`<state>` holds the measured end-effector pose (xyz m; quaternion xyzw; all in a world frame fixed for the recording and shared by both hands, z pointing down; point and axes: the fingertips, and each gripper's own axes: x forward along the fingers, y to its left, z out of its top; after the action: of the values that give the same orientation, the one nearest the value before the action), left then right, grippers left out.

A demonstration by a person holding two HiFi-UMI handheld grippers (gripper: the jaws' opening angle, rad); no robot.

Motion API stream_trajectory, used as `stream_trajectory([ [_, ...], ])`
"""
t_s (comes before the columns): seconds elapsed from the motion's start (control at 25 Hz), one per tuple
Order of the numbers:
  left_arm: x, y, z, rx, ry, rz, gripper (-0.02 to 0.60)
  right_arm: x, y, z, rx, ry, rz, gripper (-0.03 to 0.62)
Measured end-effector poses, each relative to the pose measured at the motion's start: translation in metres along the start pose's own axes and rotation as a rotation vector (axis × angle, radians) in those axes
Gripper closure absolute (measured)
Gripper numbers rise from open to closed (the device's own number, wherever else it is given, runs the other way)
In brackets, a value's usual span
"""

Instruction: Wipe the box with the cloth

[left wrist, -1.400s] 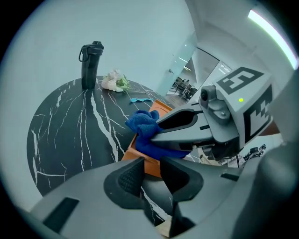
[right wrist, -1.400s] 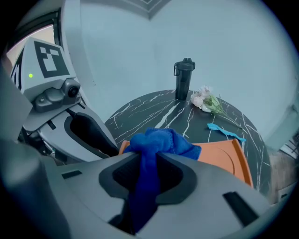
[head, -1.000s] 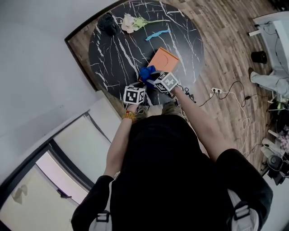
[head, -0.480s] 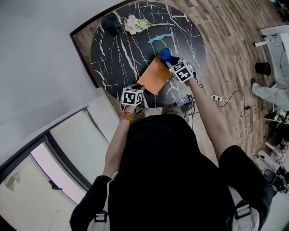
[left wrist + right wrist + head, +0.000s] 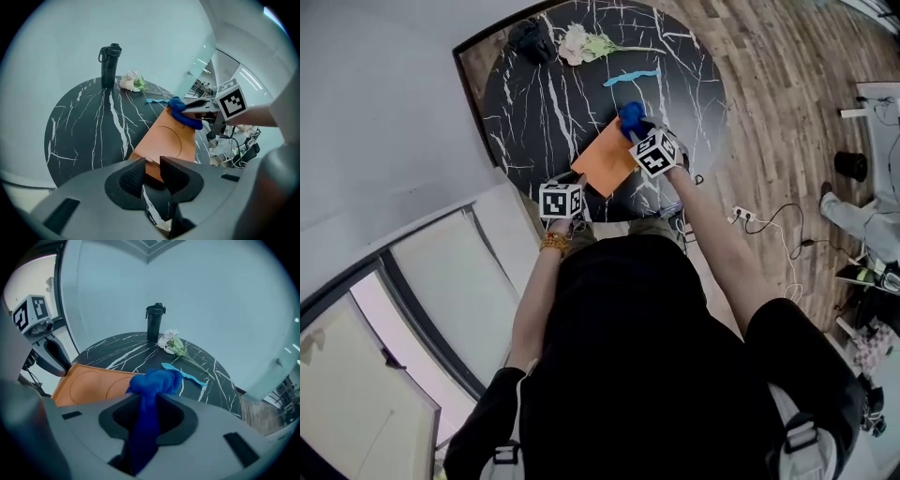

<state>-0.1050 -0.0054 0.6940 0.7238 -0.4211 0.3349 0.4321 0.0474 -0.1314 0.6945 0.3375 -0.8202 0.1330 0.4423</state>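
A flat orange box [image 5: 602, 157] lies on the round black marble table [image 5: 534, 112]. My left gripper [image 5: 580, 184] is shut on the box's near edge [image 5: 149, 165], its pads pinching the rim. My right gripper [image 5: 635, 128] is shut on a bunched blue cloth [image 5: 157, 380], which hangs down between its jaws. The cloth [image 5: 629, 114] rests at the far right corner of the box [image 5: 93, 386]. In the left gripper view the cloth [image 5: 185, 116] and the right gripper [image 5: 206, 104] sit at the box's [image 5: 169, 140] far end.
A black bottle [image 5: 530, 39] and a pale flower [image 5: 581, 43] stand at the table's far edge, with a light-blue strip [image 5: 630, 75] just beyond the box. A wall runs along the left. Cables [image 5: 769, 211] lie on the wooden floor at right.
My right gripper has carried the blue cloth across the box, from its near left end to its far right corner. The left gripper has kept its hold on the near edge.
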Motion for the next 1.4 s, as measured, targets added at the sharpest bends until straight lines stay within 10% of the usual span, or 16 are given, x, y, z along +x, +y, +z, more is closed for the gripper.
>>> stream_trajectory([
  [0.52, 0.004, 0.002, -0.003, -0.092, -0.041, -0.013, 0.451, 0.003, 0.033, 0.000, 0.083, 0.043, 0.112, 0.507],
  [1.4, 0.003, 0.004, -0.009, 0.079, 0.012, -0.176, 0.443, 0.001, 0.126, 0.008, 0.159, 0.106, 0.096, 0.511],
])
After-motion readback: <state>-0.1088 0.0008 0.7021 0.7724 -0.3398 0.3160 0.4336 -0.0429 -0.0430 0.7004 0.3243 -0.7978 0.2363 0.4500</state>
